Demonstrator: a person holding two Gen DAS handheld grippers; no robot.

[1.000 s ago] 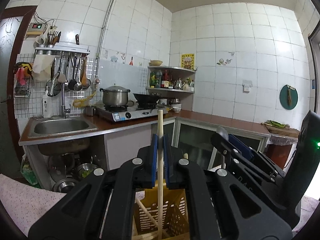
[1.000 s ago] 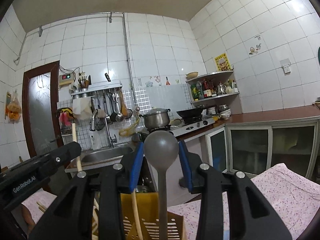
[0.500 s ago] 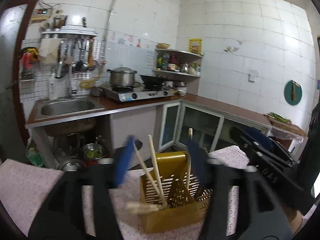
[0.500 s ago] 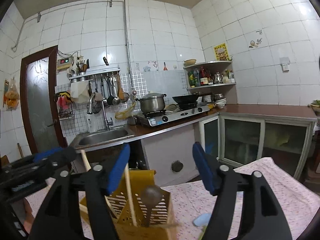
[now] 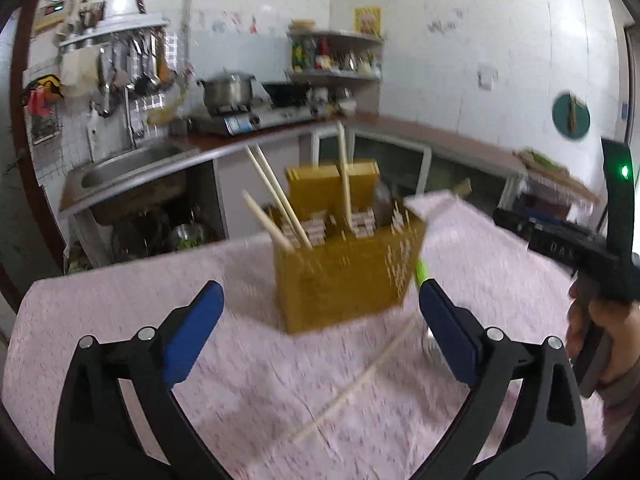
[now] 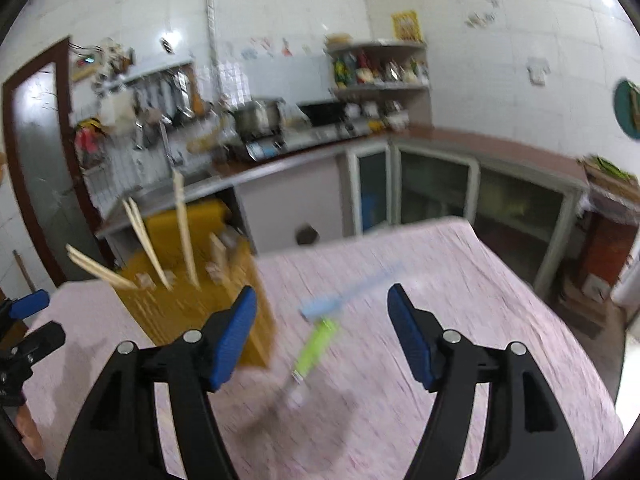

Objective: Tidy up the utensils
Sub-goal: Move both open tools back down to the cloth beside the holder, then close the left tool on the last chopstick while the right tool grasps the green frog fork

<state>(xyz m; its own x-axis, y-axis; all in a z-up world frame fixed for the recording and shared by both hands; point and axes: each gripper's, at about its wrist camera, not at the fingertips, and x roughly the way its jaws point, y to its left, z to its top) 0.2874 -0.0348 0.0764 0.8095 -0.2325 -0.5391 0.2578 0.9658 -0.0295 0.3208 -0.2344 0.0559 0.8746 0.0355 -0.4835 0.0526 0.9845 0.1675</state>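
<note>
Opening my left tool, empty; loose chopstick lies diagonally on the table just ahead, right tool open too.

A yellow slotted caddy is standing upright ahead of me on the pink cloth, chopsticks leaning out of it. One loose chopstick and a green-handled utensil are lying beside it.
</note>
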